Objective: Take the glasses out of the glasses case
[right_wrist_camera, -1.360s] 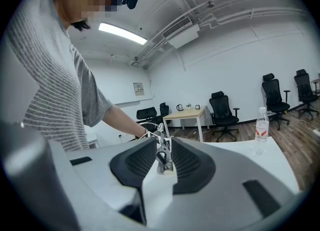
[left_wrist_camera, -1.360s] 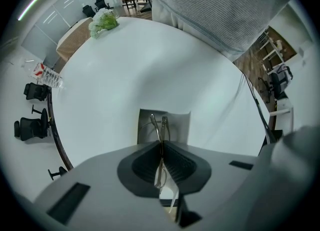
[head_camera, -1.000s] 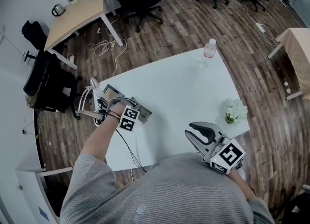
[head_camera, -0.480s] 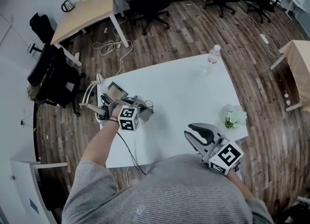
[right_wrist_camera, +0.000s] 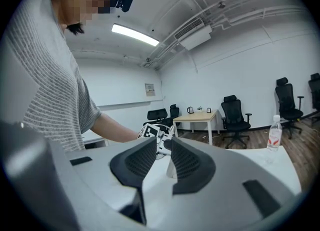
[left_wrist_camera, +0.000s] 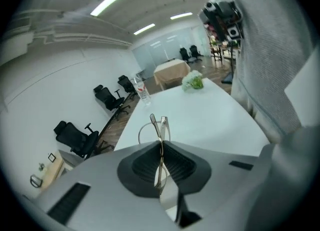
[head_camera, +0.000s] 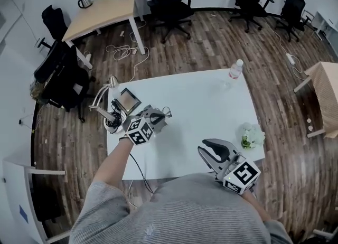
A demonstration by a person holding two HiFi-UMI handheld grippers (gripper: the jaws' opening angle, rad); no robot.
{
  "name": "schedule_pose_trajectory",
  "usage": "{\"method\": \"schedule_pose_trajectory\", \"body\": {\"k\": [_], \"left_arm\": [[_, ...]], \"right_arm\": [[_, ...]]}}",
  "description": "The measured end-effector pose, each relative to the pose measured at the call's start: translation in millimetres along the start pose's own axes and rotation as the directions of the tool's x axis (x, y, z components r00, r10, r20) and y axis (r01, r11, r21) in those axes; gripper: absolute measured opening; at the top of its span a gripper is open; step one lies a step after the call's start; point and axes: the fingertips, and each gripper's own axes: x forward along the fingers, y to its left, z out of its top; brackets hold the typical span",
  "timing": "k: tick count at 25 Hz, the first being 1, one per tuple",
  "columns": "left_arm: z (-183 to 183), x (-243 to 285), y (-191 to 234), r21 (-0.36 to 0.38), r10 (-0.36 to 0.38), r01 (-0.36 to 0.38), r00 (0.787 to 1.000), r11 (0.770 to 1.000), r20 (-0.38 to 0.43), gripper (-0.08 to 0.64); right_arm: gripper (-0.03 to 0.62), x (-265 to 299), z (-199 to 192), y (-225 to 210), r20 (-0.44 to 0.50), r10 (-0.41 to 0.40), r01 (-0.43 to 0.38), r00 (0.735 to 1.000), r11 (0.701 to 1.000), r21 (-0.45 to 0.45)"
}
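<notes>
**Glasses, gripped, at left edge of desk**

The glasses are clamped edge-on between the jaws of the left gripper, with a lens rim protruding past the tips. They are held over the desk near its left edge, beside a lamp. The right gripper is seen at the near edge, jaws narrowly parted with nothing between them. A bottle is noted at the far right corner and flowers at the right edge. Bare desk surface is seen between the grippers.

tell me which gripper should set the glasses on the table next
Left. The left gripper is shut on the glasses, over the table's left side. The right gripper has its jaws apart with nothing between them, so it would probably need a handover first.
</notes>
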Motion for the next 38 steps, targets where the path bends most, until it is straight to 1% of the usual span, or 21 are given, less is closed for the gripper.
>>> {"method": "schedule_pose_trajectory", "body": {"k": [2, 3, 5, 8, 11, 14, 16, 18, 24, 29, 32, 34, 36, 38], "left_arm": [[15, -5, 5, -0.095, 0.054, -0.046, 0.995, 0.994, 0.079, 0.026], [21, -6, 7, -0.128, 0.076, -0.063, 0.991, 0.990, 0.107, 0.026], [32, -10, 7, -0.170, 0.109, -0.083, 0.983, 0.982, 0.150, 0.026], [50, -19, 4, -0.214, 0.146, -0.100, 0.967, 0.972, 0.210, 0.026], [69, -31, 1, -0.267, 0.195, -0.121, 0.943, 0.956, 0.271, 0.026], [92, -46, -4, -0.308, 0.238, -0.131, 0.909, 0.942, 0.343, 0.026], [106, -57, -11, -0.316, 0.257, -0.136, 0.889, 0.939, 0.380, 0.026], [115, -66, -18, -0.313, 0.268, -0.143, 0.876, 0.939, 0.402, 0.026], [131, -82, -35, -0.298, 0.283, -0.164, 0.863, 0.940, 0.418, 0.026], [144, -96, -41, -0.310, 0.300, -0.165, 0.836, 0.936, 0.460, 0.026], [150, -106, -42, -0.327, 0.311, -0.160, 0.815, 0.931, 0.489, 0.026], [155, -111, -44, -0.343, 0.321, -0.154, 0.801, 0.926, 0.505, 0.026], [157, -114, -48, -0.353, 0.325, -0.150, 0.794, 0.923, 0.514, 0.026], [158, -115, -52, -0.352, 0.321, -0.145, 0.794, 0.925, 0.517, 0.026]], "right_arm": [[0.080, 0, 0, -1, 0.002, 0.004, -0.004, 1.000, 1.000, -0.003], [0.080, 1, 0, -1, 0.002, 0.007, -0.007, 1.000, 1.000, -0.005], [0.080, 1, -1, 0, 0.001, 0.013, -0.013, 1.000, 1.000, -0.009], [0.080, 0, -1, 1, 0.000, 0.018, -0.018, 1.000, 1.000, -0.011], [0.080, -1, -1, 0, 0.008, 0.016, -0.016, 1.000, 1.000, -0.003], [0.080, -3, -2, -3, 0.011, 0.014, -0.014, 1.000, 1.000, -0.002], [0.080, -2, -2, -4, 0.014, 0.012, -0.012, 1.000, 1.000, 0.002], [0.080, -2, -2, -3, 0.017, 0.012, -0.012, 1.000, 1.000, 0.006], [0.080, -1, -3, -2, 0.020, 0.010, -0.010, 1.000, 1.000, -0.001], [0.080, 3, -4, -1, 0.014, 0.013, -0.013, 1.000, 1.000, -0.004], [0.078, 6, -4, -1, 0.009, 0.011, -0.011, 1.000, 1.000, -0.009], [0.060, 7, -4, -2, 0.004, 0.005, -0.005, 1.000, 1.000, -0.013], [0.046, 7, -5, -3, -0.004, 0.001, -0.001, 1.000, 1.000, -0.021], [0.034, 8, -7, -3, -0.017, -0.003, 0.003, 1.000, 0.999, -0.036]]}}
